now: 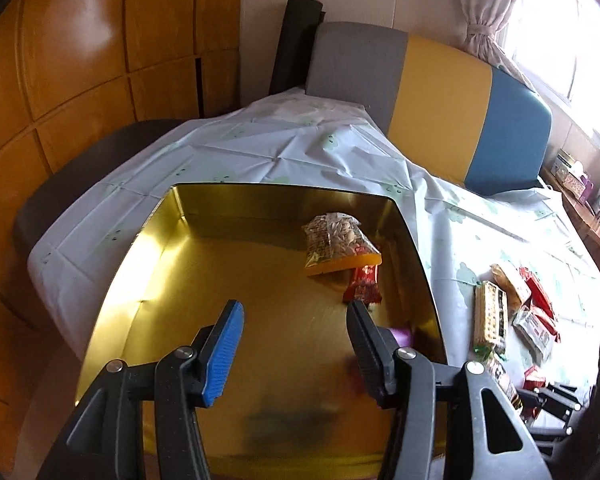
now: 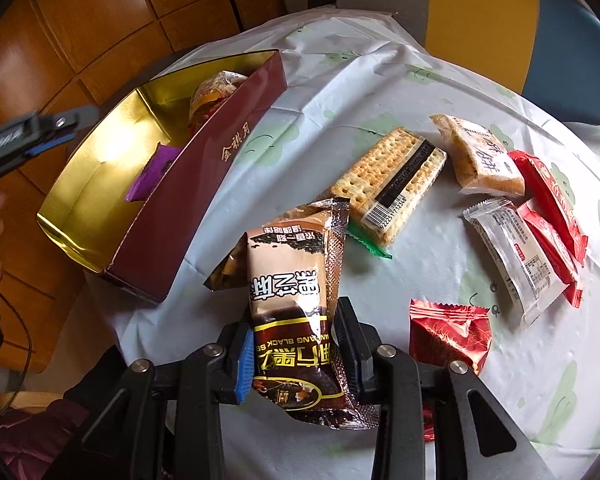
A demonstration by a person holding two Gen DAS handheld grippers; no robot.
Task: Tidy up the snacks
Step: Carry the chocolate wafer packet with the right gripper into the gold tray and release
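Note:
An open box (image 1: 260, 204), gold inside and maroon outside (image 2: 204, 184), stands on the table's left part. In it lie a clear bag of seeds (image 1: 336, 244), a small red candy packet (image 1: 364, 286) and a purple packet (image 1: 403, 336), half hidden behind a finger. My left gripper (image 1: 296, 312) hangs open above the box floor with nothing between its jaws. My right gripper (image 2: 294, 320) is shut on a brown sesame snack packet (image 2: 292, 276), held just above the tablecloth beside the box's near corner.
Loose snacks lie right of the box: a cracker pack (image 2: 396, 184), a beige cake packet (image 2: 480, 156), a white packet (image 2: 512, 256), red packets (image 2: 552, 200), a red foil packet (image 2: 448, 332). A grey, yellow and blue chair back (image 1: 440, 92) stands behind the table.

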